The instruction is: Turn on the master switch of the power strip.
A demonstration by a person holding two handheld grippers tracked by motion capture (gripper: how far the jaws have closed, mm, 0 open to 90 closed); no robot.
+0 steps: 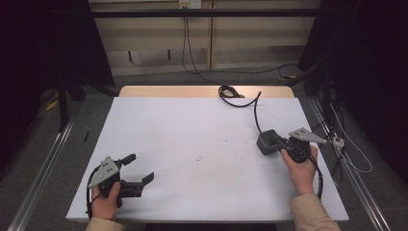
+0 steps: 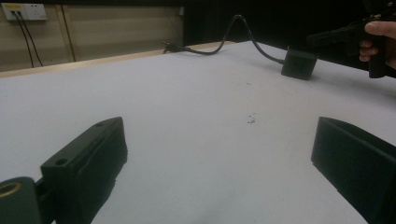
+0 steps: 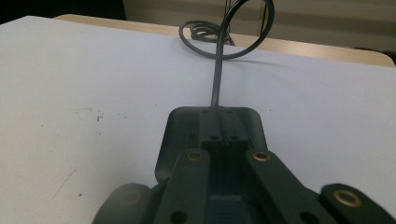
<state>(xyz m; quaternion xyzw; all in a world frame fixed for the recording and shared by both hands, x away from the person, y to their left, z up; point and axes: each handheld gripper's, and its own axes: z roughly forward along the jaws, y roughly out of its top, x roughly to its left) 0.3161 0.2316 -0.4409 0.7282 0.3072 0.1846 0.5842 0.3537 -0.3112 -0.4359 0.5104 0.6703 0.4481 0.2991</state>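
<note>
**Black box pinched at the right side**

Nearest the camera: left claw (image 1: pixel 144 169), spread wide, nothing between its jaws, low over the white surface (image 1: pixel 192 144) near the front left corner. Held in the left hand (image 1: pixel 107 199). Farther off on the right: right claw (image 3: pixel 223 156), pressed together on the black box (image 1: pixel 267 141), pinching its near end. Box flat on the surface, with a black cord (image 1: pixel 255 108) running off to the far edge and curling into a loop there.

Adapter (image 3: pixel 212 135) front hidden by jaws — cable (image 3: pixel 219 70) cropped
</note>
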